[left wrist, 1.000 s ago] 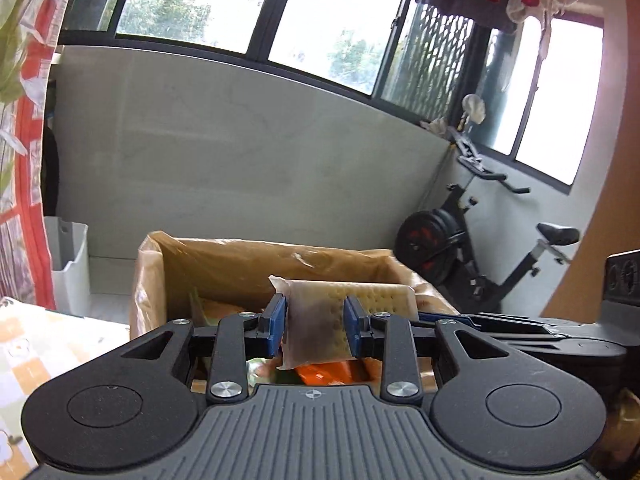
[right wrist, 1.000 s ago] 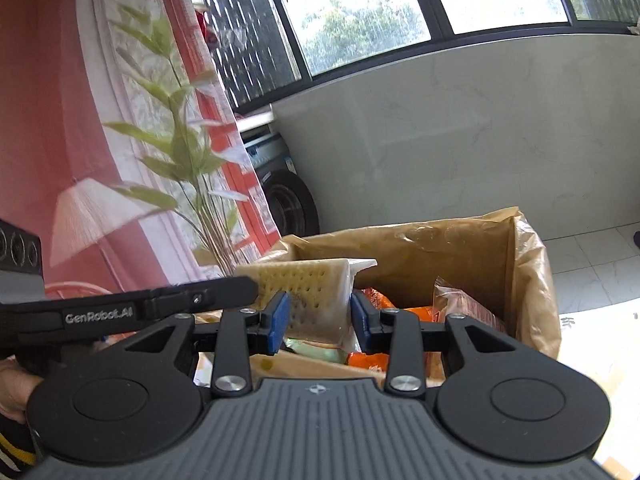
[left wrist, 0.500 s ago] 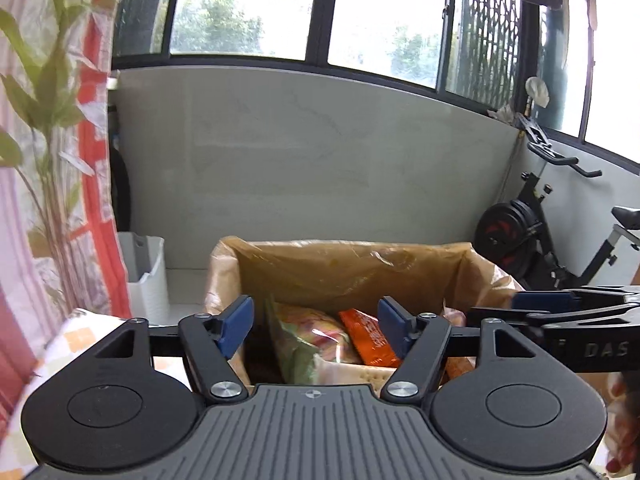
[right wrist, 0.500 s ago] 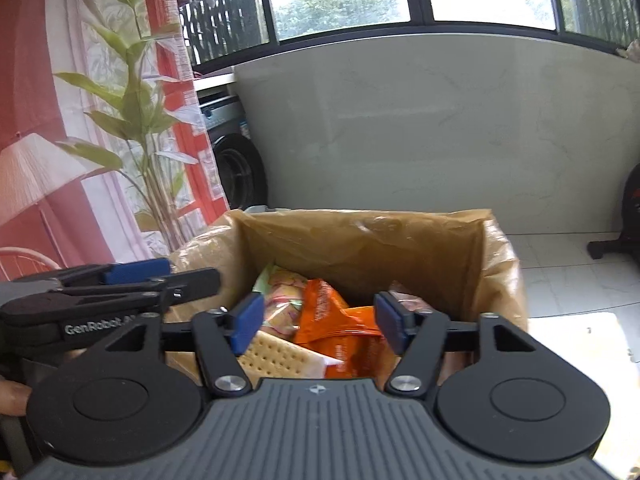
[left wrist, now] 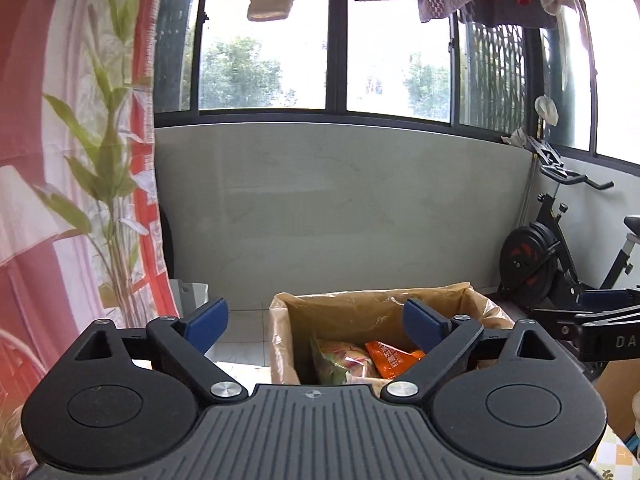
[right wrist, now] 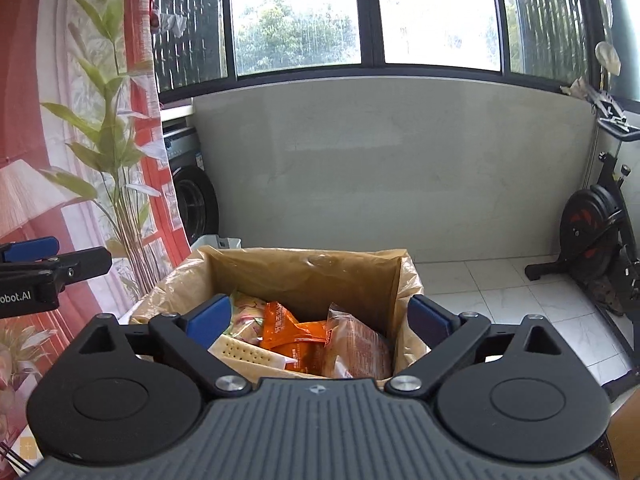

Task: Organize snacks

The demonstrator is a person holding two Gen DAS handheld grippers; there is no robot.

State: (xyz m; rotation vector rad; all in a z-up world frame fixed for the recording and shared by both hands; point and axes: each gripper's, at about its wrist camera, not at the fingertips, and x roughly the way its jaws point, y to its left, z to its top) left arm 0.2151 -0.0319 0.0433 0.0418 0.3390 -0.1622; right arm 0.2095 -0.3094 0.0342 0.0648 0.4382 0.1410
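A cardboard box lined with a brown plastic bag [right wrist: 280, 276] stands in front of both grippers; it also shows in the left wrist view [left wrist: 372, 308]. Inside lie an orange snack packet [right wrist: 296, 336], a cracker packet [right wrist: 248, 350], a brown bread packet [right wrist: 356, 344] and a green-pink packet [left wrist: 340, 360]. My left gripper [left wrist: 316, 322] is open and empty, drawn back from the box. My right gripper [right wrist: 318, 318] is open and empty above the box's near edge. The left gripper's fingers [right wrist: 36, 256] show at the right wrist view's left edge.
A red and white curtain with a printed plant [left wrist: 80, 200] hangs at the left. A grey low wall [right wrist: 380, 168] under windows is behind the box. An exercise bike [right wrist: 596, 232] stands at the right on the tiled floor. A white bin [left wrist: 192, 292] stands by the curtain.
Both grippers held one cracker packet between them over the box, then opened and let it drop in. Both have since drawn back and up from the box.
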